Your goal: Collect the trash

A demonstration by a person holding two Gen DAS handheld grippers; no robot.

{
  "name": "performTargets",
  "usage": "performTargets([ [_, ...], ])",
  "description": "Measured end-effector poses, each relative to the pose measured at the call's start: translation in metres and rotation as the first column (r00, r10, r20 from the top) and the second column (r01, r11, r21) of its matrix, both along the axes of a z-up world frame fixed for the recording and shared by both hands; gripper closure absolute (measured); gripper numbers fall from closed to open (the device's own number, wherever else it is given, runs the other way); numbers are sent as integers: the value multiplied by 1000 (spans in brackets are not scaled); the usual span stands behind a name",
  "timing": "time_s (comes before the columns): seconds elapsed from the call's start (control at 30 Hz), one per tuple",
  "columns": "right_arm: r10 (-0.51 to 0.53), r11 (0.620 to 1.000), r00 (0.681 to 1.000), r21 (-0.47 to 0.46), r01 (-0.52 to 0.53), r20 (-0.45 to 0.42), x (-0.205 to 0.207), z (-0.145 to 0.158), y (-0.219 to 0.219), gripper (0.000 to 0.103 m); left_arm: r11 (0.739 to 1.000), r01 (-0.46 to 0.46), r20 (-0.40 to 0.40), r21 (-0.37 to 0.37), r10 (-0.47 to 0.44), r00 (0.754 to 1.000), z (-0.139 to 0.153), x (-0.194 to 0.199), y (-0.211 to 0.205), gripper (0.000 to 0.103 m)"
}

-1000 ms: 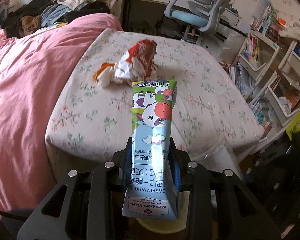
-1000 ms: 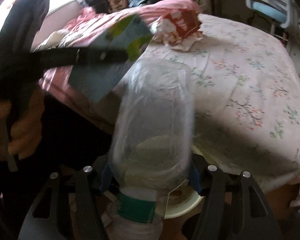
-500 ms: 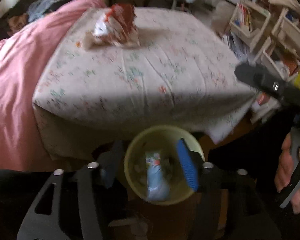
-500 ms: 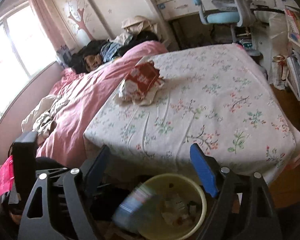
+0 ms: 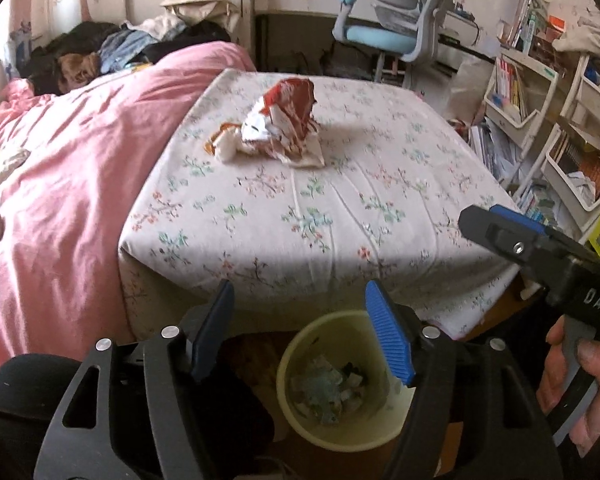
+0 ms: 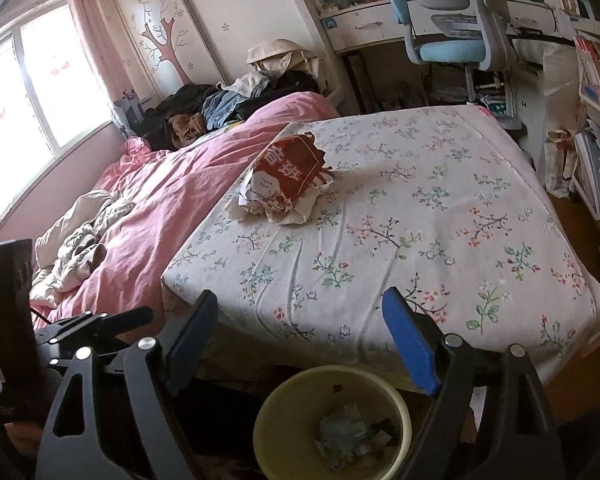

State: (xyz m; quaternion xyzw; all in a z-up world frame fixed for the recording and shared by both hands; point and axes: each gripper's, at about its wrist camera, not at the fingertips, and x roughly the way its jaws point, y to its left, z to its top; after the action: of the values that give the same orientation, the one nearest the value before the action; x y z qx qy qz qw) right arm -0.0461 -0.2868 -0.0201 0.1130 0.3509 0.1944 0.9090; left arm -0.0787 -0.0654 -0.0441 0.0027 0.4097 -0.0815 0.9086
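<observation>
Left wrist view: both tools, left tool (image 5: 300, 332) and right tool (image 6: 300, 344), are held open and empty over the bin (image 5: 300, 344), while the crumpled wrapper (image 5: 280, 124) is seen straight ahead on the bed (image 5: 340, 216), equally near both, long axis crosswise

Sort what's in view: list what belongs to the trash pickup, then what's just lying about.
Job: crumpled red wrapper on the floral sheet; yellow bin with trash inside.

Lying about: pink blanket; clothes pile; desk chair; bookshelves.
</observation>
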Motion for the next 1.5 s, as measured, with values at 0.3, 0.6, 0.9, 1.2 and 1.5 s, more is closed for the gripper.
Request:
performTargets([
  [0.3,13,999,1000,-44,-12,18,1,0,12,21,1000,3,14,-24,-3,1000,5,-1,3,34],
  [0.6,3,998,999,-55,-1,41,1,2,15,19,998,11,12,-62,-11,1000,7,0,5,30],
  [0.9,-25,998,998,-50,28,58,2,5,13,17,992,83,10,-97,-82,997,9,-4,-2,26],
  [1.2,-76,996,994,-35,79,74,5,7,4,16,977,201,36,-78,-199,979,13,-16,-23,24],
  [1.5,-94,995,993,-32,97,72,8,5,0,16,960,269,56,-76,-265,963,18,-24,-30,23],
])
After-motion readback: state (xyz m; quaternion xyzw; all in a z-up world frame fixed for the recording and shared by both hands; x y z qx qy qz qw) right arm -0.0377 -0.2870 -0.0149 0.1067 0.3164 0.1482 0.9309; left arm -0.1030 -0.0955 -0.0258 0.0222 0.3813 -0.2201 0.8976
